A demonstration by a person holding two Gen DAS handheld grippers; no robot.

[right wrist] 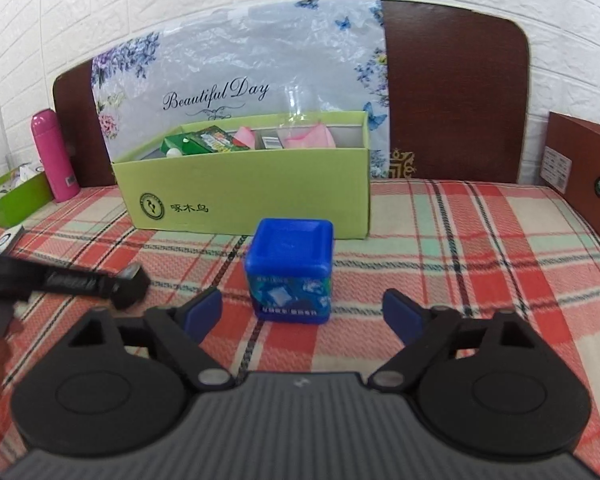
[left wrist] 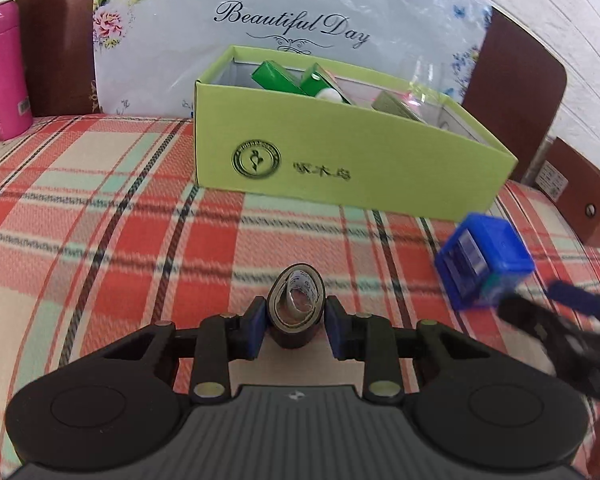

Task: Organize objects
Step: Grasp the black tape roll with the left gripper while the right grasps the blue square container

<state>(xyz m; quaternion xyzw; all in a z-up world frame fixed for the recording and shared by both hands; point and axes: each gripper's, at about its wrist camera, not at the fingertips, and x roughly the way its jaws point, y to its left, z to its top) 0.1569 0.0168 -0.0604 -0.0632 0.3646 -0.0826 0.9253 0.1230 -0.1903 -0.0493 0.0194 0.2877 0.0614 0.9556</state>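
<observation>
**Inspector A:** Left claw [left wrist: 295,322]?

**Inspector B:** Narrowed around a small dark roll of tape [left wrist: 296,308] that stands on edge on the plaid cloth [left wrist: 100,208]. The left pad looks to touch the roll; a thin gap shows at the right pad. So the roll sits between the pads, but I see no firm pinch on it.

**Inspector A:** Right claw [right wrist: 302,314]?

**Inspector B:** Spread wide. A blue square container [right wrist: 289,270] stands upright on the cloth just beyond and between its blue fingertips [right wrist: 204,312]. Neither pad touches it.

**Inspector A:** Where do those two items lie relative to the box?

**Inspector B:** Both are on the near side of the light green cardboard box [right wrist: 244,192], apart from it. The blue container is close to the box's front wall; the tape roll lies nearer the camera and to the left of the container.

**Inspector A:** Box contents?

**Inspector B:** Open top. Green packets [right wrist: 204,142] at the left, pink items [right wrist: 308,136] to the right.

**Inspector A:** Surroundings?

**Inspector B:** A pink bottle [right wrist: 54,156] stands upright far left. A brown box [right wrist: 584,172] sits far right. A floral plastic sheet [right wrist: 236,68] leans against the dark headboard [right wrist: 456,92].
</observation>
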